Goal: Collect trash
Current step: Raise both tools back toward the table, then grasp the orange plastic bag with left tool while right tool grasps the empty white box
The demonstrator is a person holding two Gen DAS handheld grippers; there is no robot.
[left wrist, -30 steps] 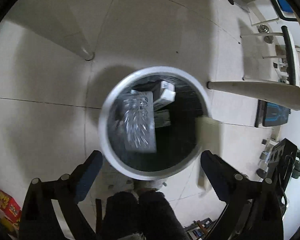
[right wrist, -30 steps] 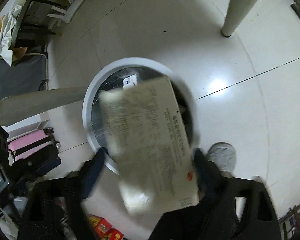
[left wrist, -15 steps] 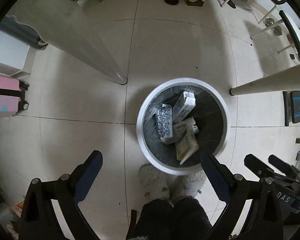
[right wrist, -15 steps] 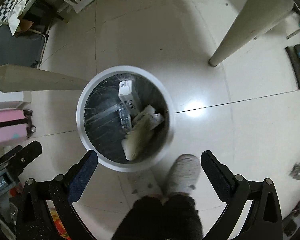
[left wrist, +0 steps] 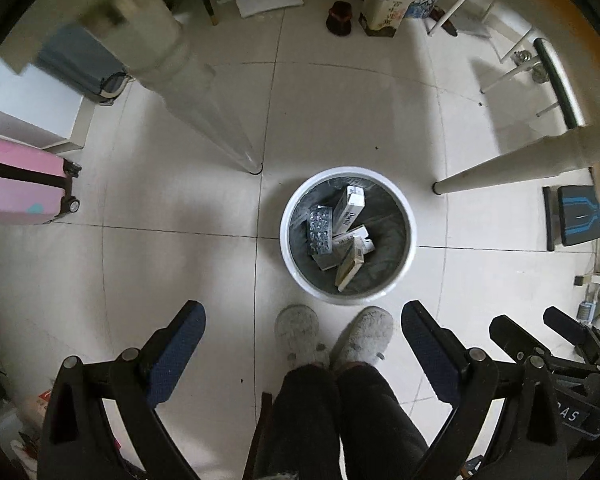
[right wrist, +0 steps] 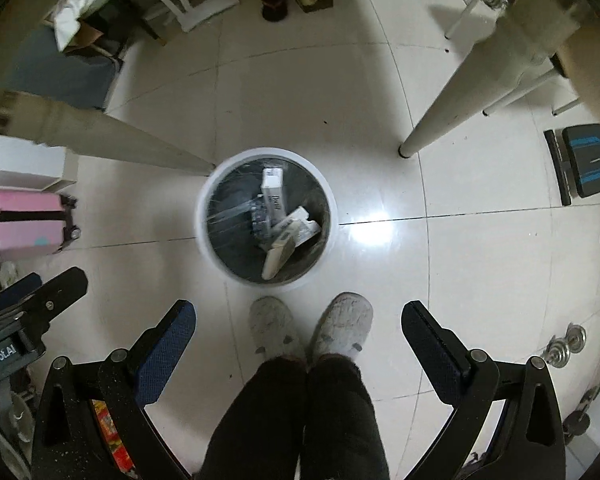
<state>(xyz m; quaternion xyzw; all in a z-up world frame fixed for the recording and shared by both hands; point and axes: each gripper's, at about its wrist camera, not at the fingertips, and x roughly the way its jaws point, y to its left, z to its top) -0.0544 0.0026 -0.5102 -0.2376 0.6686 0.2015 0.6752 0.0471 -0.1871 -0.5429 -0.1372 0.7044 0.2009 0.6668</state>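
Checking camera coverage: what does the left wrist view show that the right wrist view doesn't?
Only the left wrist view shows the blister pack clearly, lying in the bin; in the right wrist view it is a dark blur. Only the right wrist view shows the bright glare on the floor beside the bin. Both show the bin holding white boxes, the pink suitcase, the grey slippers, and the left gripper and right gripper open and empty.
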